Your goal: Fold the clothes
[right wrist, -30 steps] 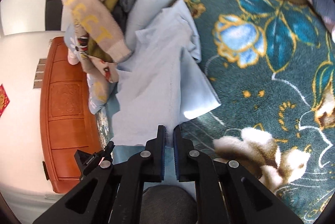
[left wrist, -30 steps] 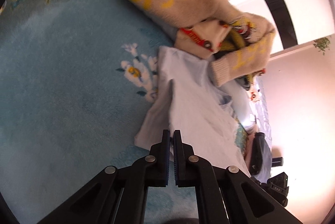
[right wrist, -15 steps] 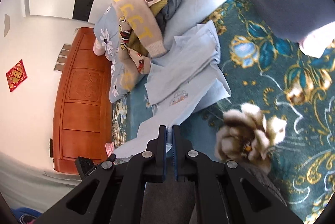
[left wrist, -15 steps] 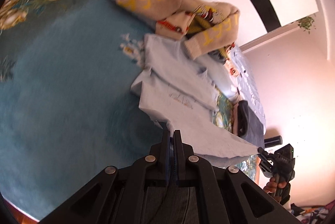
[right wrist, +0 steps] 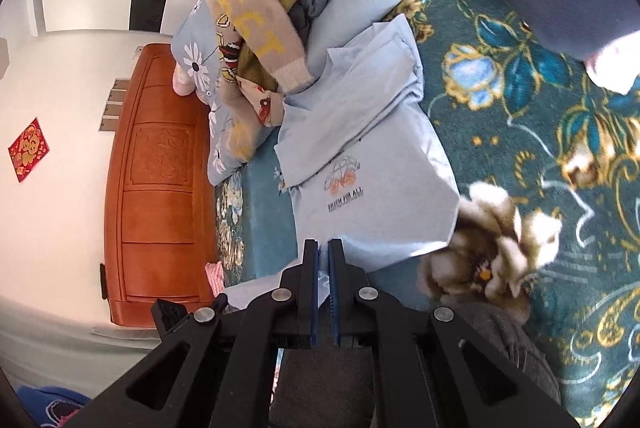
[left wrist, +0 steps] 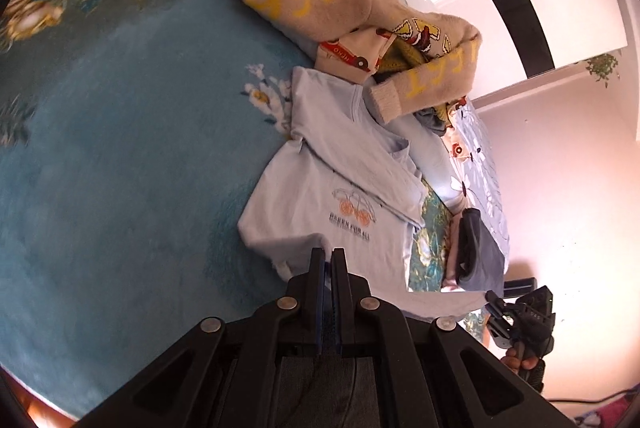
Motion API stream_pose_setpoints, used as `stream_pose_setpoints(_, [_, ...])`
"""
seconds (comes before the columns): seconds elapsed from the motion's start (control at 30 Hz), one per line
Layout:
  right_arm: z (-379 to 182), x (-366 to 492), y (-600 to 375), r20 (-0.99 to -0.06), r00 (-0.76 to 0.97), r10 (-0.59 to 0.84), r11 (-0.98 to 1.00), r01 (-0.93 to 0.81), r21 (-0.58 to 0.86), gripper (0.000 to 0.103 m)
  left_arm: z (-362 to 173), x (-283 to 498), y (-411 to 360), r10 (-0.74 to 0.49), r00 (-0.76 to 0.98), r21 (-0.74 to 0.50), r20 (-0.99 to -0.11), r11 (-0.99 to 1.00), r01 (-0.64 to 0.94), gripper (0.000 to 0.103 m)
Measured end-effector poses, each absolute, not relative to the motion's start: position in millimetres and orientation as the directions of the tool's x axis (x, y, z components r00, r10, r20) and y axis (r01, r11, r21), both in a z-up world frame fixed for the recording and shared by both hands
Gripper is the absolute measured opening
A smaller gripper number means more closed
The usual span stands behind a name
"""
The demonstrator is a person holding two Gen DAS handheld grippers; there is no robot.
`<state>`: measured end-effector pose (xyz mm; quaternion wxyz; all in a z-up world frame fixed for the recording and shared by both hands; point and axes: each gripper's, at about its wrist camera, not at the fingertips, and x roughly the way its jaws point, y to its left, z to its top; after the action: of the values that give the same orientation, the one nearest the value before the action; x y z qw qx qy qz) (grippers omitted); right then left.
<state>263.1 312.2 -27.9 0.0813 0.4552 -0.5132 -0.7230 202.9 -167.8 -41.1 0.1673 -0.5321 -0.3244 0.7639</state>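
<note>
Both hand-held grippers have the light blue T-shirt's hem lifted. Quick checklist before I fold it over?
1. Left hand-held gripper shut on light blue T-shirt: ok.
2. Right hand-held gripper shut on the hem: ok.
3. Hem between them taut: cannot tell.
4. Sleeves folded in over the chest: ok.
5. Collar end clear of the beige sweater: not ok; its cuff lies over it.
6. Printed logo faces up: ok.

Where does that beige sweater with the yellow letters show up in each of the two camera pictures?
Left wrist view: the beige sweater lies at upper centre, atop the clothes pile, its cuff drooping toward the light blue T-shirt.
Right wrist view: the beige sweater sits at upper left of centre, above the same T-shirt.
Shared landmark: the T-shirt's small orange car print.
</note>
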Motion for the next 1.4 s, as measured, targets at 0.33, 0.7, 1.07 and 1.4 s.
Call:
stream_pose_setpoints(0.33, [-70, 151, 358, -0.565, -0.621, -0.543, -0.394, -0.406, 0.825, 0.005, -78, 49, -126, 0.566, -0.403, -0.658, -0.719, -0.742, 0.131, 0.003])
stream_pose_setpoints(0.7, [-107, 52, 400, -0.613, -0.630, -0.477, -0.422, -0.448, 0.788, 0.005, -114, -50, -101, 0.540, -0.418, -0.649, -0.731, -0.739, 0.180, 0.003])
stream_pose_setpoints(1.07, [-157, 18, 416, -0.666, -0.595, -0.451, -0.385, -0.543, 0.746, 0.005, -155, -86, -93, 0.500, -0.368, -0.601, -0.784, -0.759, 0.249, 0.003])
stream_pose_setpoints(1.4, [-126, 25, 412, -0.701, -0.594, -0.395, -0.536, -0.470, 0.701, 0.041, -120, -44, -105, 0.522, -0.428, -0.636, -0.737, -0.750, 0.180, 0.033])
